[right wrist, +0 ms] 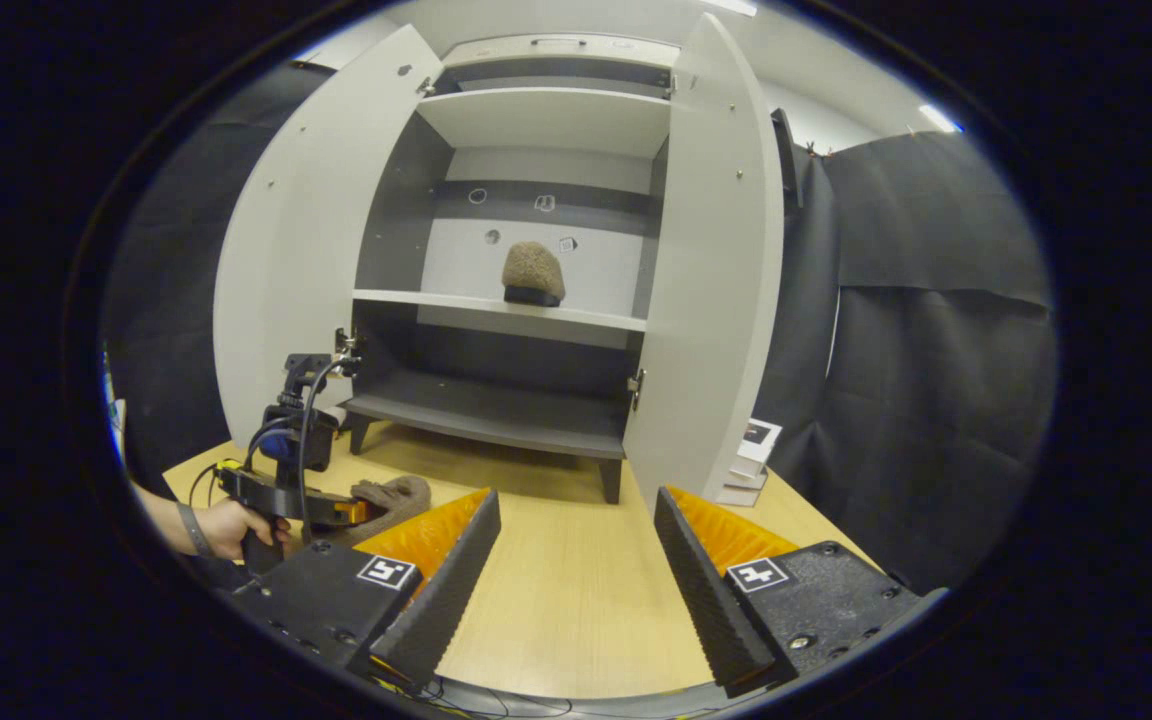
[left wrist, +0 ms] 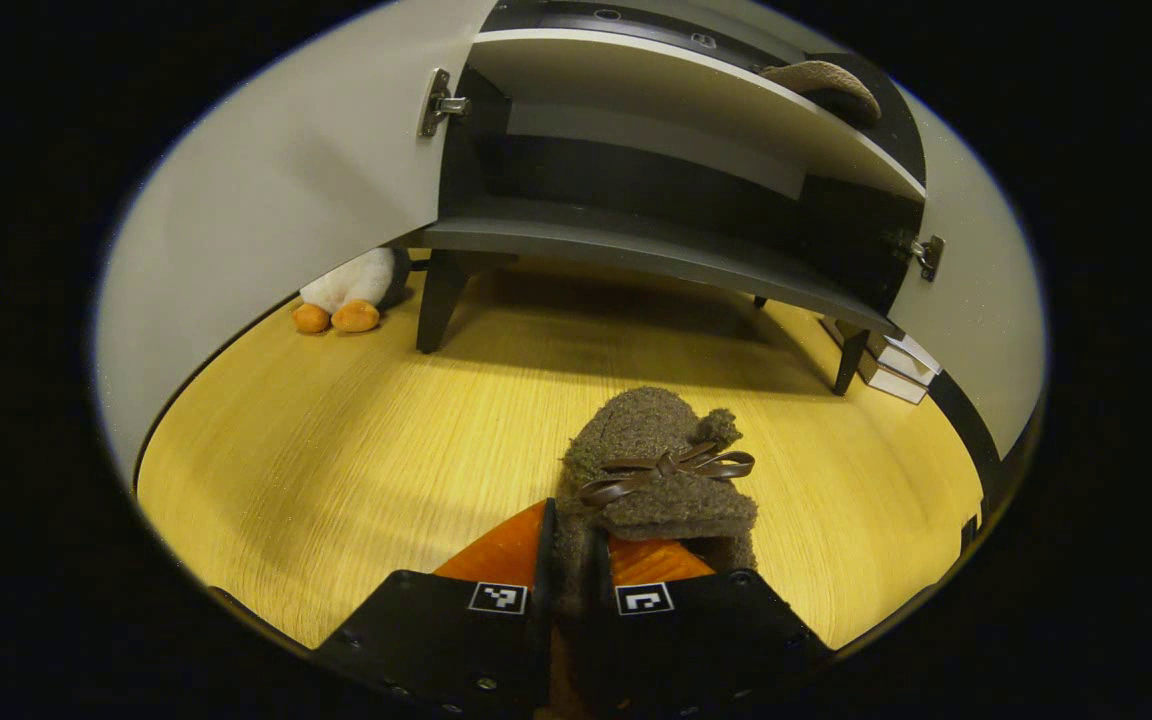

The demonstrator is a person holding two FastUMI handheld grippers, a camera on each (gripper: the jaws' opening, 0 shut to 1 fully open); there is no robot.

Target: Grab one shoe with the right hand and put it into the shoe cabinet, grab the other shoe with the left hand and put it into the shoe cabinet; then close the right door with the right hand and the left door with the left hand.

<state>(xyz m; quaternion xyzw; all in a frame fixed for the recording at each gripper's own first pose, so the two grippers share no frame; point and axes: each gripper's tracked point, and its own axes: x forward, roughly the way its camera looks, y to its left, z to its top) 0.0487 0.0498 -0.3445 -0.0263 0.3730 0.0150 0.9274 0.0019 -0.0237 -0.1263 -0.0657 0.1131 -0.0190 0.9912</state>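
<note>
The second shoe [left wrist: 658,470] lies on the surface [left wrist: 336,480] before the shoe cabinet [right wrist: 546,120], pinched at its heel by the left tongs [left wrist: 568,590] for lifting (its mate [right wrist: 533,272] sits shelved), while the right tongs [right wrist: 576,560] hang spread, holding nothing, facing the open doors.

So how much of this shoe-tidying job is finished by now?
About halfway. One fuzzy brown slipper already sits on the cabinet's middle shelf. The left gripper is clamped on the second slipper, low over the wooden floor. The right gripper is open, holding nothing. Still left: shelving that slipper and closing the right door and left door.
</note>
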